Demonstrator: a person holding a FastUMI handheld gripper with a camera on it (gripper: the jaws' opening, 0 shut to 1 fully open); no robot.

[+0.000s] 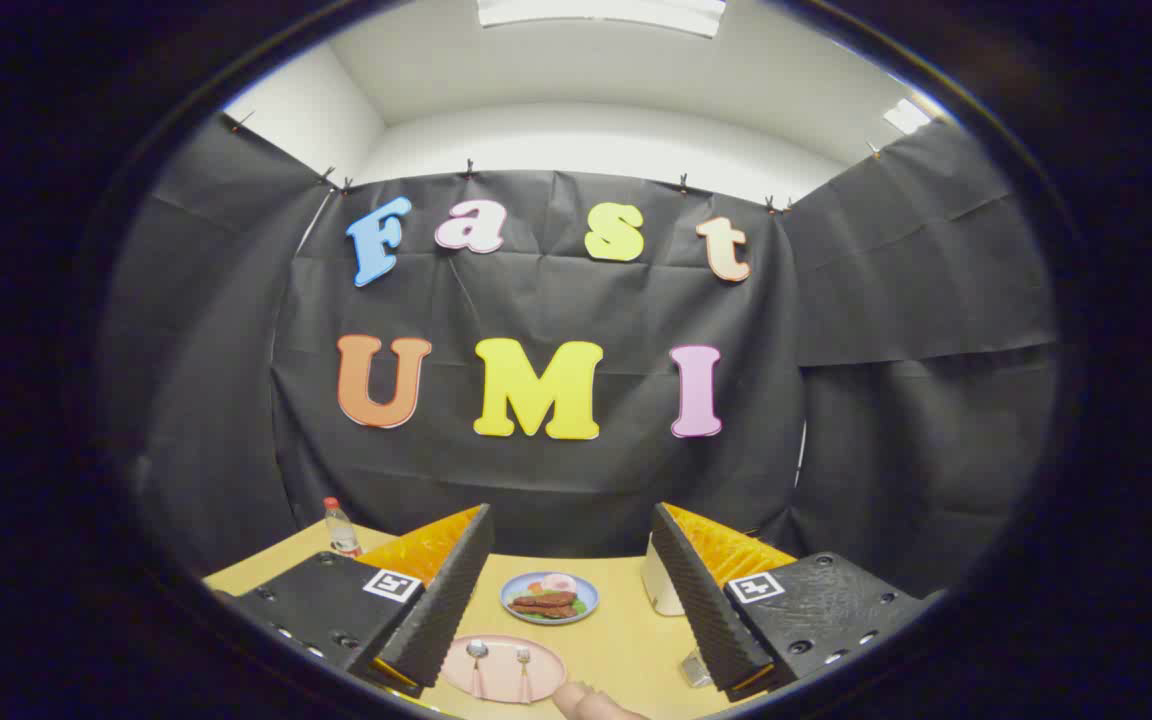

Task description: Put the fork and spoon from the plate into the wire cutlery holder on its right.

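Fork [524, 672] and spoon [477, 663], both small with pale pink handles and metal heads, lie side by side on a round pink plate [546, 668] near the front edge of the light wooden bench [626, 630]. The spoon is on the left, the fork on the right, and their handles point to the front edge. The hand-held gripper [568, 592] hovers above the bench with its two fingers wide apart and nothing between them; the pink plate is just ahead, nearer to the left finger. Beyond the pink plate, toward the middle of the bench, stands a round blue plate [588, 592] carrying brown meat pieces, some green leaves and a white piece. A clear plastic bottle with a red cap [340, 528] stands near the far left corner. Beside the right finger a cream-coloured object [658, 585] is partly hidden, and I cannot tell what it is. A small metal part [696, 668] shows lower by the same finger. At the front edge a fingertip of a person [586, 702] is seen.
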